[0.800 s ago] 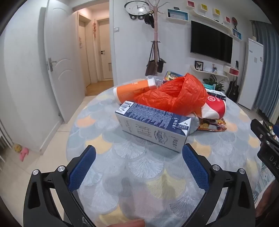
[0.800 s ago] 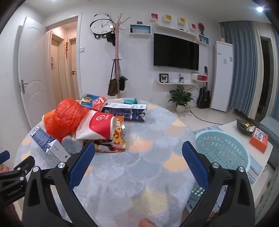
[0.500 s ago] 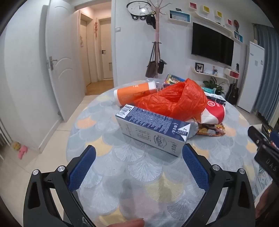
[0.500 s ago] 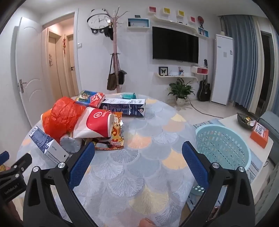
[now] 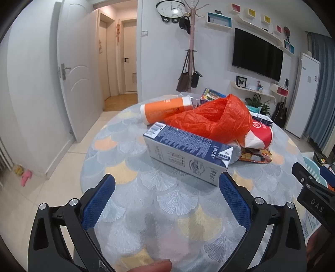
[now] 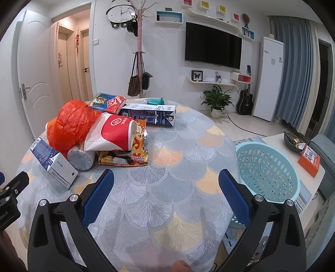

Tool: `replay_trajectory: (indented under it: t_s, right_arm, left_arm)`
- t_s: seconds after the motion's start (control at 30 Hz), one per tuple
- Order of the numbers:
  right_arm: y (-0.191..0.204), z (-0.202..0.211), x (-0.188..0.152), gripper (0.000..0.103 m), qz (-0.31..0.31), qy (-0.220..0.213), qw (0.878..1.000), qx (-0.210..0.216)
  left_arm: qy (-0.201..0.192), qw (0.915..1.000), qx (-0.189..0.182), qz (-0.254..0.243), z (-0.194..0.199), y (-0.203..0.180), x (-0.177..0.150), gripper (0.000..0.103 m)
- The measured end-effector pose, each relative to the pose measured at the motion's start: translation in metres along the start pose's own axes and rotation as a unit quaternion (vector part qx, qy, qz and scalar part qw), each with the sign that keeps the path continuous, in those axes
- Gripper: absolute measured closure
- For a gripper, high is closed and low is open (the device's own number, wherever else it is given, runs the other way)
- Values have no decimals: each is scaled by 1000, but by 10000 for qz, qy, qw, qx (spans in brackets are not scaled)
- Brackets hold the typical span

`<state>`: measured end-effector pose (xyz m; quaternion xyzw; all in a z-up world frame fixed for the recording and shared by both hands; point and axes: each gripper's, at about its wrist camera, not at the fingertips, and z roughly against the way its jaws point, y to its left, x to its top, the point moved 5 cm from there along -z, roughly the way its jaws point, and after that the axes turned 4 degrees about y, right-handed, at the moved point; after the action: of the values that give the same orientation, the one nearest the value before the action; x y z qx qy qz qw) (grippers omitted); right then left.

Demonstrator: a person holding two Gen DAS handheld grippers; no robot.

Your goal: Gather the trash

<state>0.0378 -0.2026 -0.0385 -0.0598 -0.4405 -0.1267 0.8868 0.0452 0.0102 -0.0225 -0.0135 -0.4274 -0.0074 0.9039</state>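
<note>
Round table (image 6: 167, 167) draped in a cloth of grey, peach and yellow fan scales, set in a white-walled living room with a wall-mounted black television (image 6: 213, 49), a round wall clock (image 5: 171, 7), a pink coat stand hung with bags (image 6: 139, 62) and a white panelled door (image 5: 73, 79).

Trash heaped at 10 o'clock in the right wrist view: long navy-and-white milk carton (image 5: 186, 155) lying flat, nearest the left gripper; crumpled orange plastic bag (image 5: 215, 117) just behind it; orange-and-white cylindrical bottle (image 5: 165, 109) on its side at 12 o'clock beyond the bag; red-and-white paper cup (image 6: 113, 134) tipped over atop a shiny orange snack packet (image 6: 129, 154); grey foil roll (image 6: 80, 160), possibly a wrapped can, beside the carton's end. Farther back, a second navy carton (image 6: 149, 114), a flat red-and-blue box (image 6: 107, 102) and a small teal packet (image 6: 155, 100).

Perforated pale-blue plastic basket (image 6: 270, 169) off the table edge at 3 o'clock, near a white side table (image 6: 293, 150) bearing an orange box (image 6: 309, 159).

Left gripper (image 5: 167, 198) low over the cloth, blue-padded fingers (image 5: 98, 200) spread wide, holding nothing, aimed at the carton, right tip just beside its near corner. Right gripper (image 6: 166, 194) likewise spread wide and empty, over bare cloth, well apart from the heap.
</note>
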Motion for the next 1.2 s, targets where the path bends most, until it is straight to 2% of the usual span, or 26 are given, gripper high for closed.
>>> replay_trajectory:
  t_s: [0.57, 1.2]
  right_arm:
    - [2, -8, -9, 8, 124, 234, 9995, -169]
    - [0, -5, -10, 8, 117, 221, 9995, -190]
  left_arm:
    - [-7, 10000, -69, 53, 2, 4, -2, 7]
    - [24, 9999, -122, -29, 1, -3, -4, 7]
